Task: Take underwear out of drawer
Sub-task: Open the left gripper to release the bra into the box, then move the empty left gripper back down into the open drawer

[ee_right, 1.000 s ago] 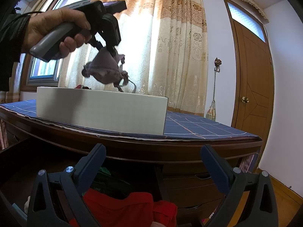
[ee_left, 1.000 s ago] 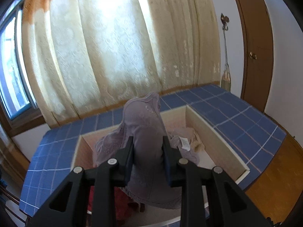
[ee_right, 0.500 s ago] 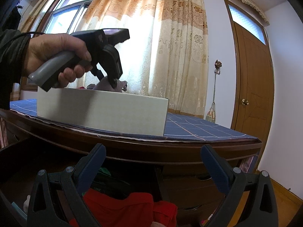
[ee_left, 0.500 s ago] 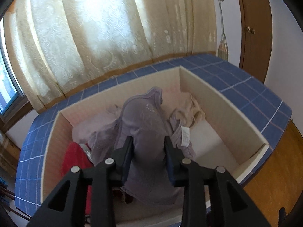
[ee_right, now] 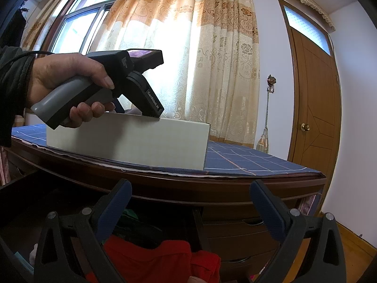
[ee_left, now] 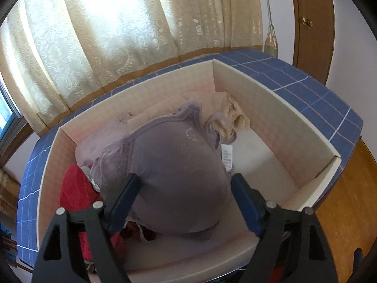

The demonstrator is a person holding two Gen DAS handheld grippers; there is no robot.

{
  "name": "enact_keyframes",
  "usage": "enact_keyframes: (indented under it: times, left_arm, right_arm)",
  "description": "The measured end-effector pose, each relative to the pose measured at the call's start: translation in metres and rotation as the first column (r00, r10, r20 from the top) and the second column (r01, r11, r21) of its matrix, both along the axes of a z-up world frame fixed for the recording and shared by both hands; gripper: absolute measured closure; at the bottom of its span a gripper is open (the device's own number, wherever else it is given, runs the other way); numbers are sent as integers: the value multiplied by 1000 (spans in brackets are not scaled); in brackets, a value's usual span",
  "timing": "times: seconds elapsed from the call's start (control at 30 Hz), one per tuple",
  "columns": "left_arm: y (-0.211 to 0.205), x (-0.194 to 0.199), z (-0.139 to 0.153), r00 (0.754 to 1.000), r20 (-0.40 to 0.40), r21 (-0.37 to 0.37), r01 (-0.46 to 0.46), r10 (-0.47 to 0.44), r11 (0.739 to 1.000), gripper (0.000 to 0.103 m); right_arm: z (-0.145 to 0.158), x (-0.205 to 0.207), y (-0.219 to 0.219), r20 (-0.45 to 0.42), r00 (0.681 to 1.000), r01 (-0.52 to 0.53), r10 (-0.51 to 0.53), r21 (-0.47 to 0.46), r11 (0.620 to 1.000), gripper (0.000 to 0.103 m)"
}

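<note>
Left wrist view: mauve underwear is set down in the white box on the table.
The left gripper has just been spreading, its jaws clear of the cloth between them; a red garment lies at 9 o'clock. The right gripper is held spread and empty.

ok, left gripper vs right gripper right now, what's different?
1. The left gripper is angled down into the white box; the right gripper points level at the dresser.
2. The left's fingers have just been opening, with the purple garment lying between them, pads no longer pinching it; the right's have nothing between them.
3. The left is over the box contents; the right sits above the open drawer's red clothing.

Shared: both stand open.
</note>
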State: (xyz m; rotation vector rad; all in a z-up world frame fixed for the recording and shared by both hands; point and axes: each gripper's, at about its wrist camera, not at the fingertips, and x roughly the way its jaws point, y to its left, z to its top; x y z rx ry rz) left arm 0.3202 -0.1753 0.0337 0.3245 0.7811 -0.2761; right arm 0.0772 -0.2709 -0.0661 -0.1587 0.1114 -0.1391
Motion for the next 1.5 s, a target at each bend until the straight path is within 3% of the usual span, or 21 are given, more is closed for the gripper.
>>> enact_keyframes:
  times: [0.5,0.63,0.83,1.2,1.5]
  left_arm:
    - [39,-31,26,996,84,-129,-14,25,992,21]
    - [53,-51,28,993,116,-163,-3,22,987,17]
    - [73,-81,26,989,148,-158,11,13,987,16]
    - [110,-156,-11,980,190,-157,-19,49,987,16]
    - [97,-173,-68,997,75,-129,-7,16,992,12]
  right_arm:
    - [0,-1,0,5,1000,0,0,2,1000,1]
    - [0,-1,-1,7,1000,0,0,4,1000,1]
    - [-1,-2,-1,6,1000,1,-1,2,1000,1]
    - [-3,-3,0,14,1000,1,-1,-10,1000,1]
    - [-3,-4,0,12,1000,1,-1,-19,1000,1]
